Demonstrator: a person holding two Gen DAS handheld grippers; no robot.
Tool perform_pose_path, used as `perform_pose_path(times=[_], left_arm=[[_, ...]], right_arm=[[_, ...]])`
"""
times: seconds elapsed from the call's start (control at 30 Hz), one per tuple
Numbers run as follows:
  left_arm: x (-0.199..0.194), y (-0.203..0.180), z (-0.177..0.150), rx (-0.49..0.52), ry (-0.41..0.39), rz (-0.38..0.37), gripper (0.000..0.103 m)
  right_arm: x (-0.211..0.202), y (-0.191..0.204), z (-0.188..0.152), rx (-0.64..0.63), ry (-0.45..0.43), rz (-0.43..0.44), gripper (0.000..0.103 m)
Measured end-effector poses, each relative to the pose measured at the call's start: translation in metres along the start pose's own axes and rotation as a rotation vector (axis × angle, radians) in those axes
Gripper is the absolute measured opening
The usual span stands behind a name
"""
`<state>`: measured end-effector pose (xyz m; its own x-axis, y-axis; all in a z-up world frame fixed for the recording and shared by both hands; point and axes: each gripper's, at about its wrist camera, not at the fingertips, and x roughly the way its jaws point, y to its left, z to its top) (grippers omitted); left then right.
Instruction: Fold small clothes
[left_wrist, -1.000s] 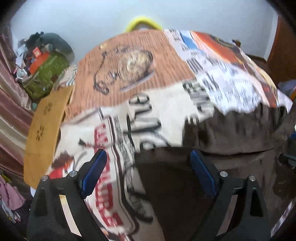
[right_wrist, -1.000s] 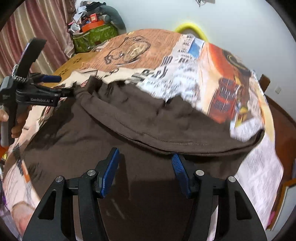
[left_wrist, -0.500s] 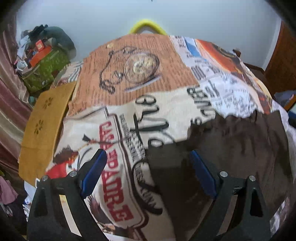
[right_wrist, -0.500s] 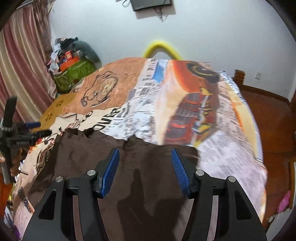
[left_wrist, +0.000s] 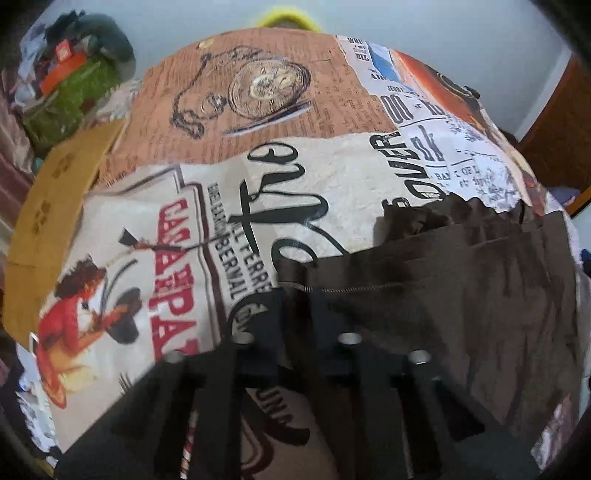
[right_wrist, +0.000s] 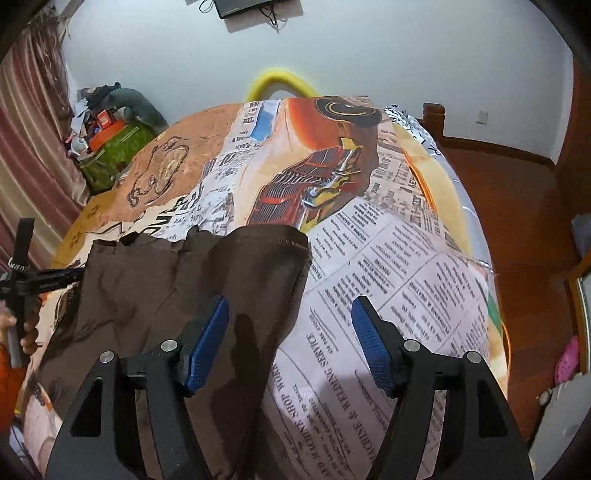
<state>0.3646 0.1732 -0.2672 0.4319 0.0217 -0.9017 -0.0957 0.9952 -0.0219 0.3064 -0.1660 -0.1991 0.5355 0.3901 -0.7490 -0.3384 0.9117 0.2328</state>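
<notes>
The left gripper (left_wrist: 295, 295) looks closed on the near left edge of the brown garment (left_wrist: 461, 295), its 2 fingers drawn together over the stitched hem, though motion blur softens the view. The right gripper (right_wrist: 290, 332) is open and holds nothing, its blue pads (right_wrist: 207, 343) spread wide; the left pad hangs over the garment (right_wrist: 184, 295) and the right one over bare printed bedsheet (right_wrist: 406, 258). The garment lies on the bed toward the person's left side, rumpled along its far edge, with a hemmed fold at its right corner. To do the fold well, the right gripper probably needs to shift left and pinch the matching edge, so both corners lift level; then the cloth should be carried over evenly, kept taut to avoid new creases.
</notes>
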Motion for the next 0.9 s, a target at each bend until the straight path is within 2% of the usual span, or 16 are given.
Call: perform_pose_path(times=[0.2, 0.3, 0.37, 0.4, 0.43, 0.5, 0.53, 0.7, 0.9], left_arm=[[-0.006, 0.003, 0.007, -0.022, -0.049, 0.036, 0.002], [-0.004, 0.004, 0.009, -0.029, -0.027, 0.057, 0.003], [-0.005, 0.002, 0.009, -0.012, 0.002, 0.047, 0.014], [-0.009, 0.0, 0.009, 0.008, 0.014, 0.039, 0.027], [-0.012, -0.002, 0.008, 0.018, 0.009, 0.039, 0.034], [-0.026, -0.009, 0.008, 0.051, -0.037, 0.061, 0.061], [-0.033, -0.012, 0.008, 0.071, -0.062, 0.071, 0.066], [-0.054, -0.035, 0.013, 0.159, -0.11, 0.045, 0.078], [-0.027, -0.061, 0.03, 0.196, -0.046, 0.012, 0.078]], right_arm=[[-0.003, 0.009, -0.011, -0.059, -0.001, -0.023, 0.065], [-0.006, 0.011, -0.018, -0.075, 0.002, -0.03, 0.065], [-0.009, 0.012, -0.023, -0.075, 0.003, -0.028, 0.065], [-0.012, 0.012, -0.026, -0.074, 0.003, -0.028, 0.065], [-0.014, 0.013, -0.029, -0.072, 0.003, -0.029, 0.065], [-0.021, 0.012, -0.036, -0.071, 0.003, -0.038, 0.065], [-0.023, 0.012, -0.038, -0.07, 0.0, -0.044, 0.065], [-0.042, 0.014, -0.054, -0.06, -0.015, -0.057, 0.065], [-0.051, 0.02, -0.073, -0.047, -0.012, -0.052, 0.066]])
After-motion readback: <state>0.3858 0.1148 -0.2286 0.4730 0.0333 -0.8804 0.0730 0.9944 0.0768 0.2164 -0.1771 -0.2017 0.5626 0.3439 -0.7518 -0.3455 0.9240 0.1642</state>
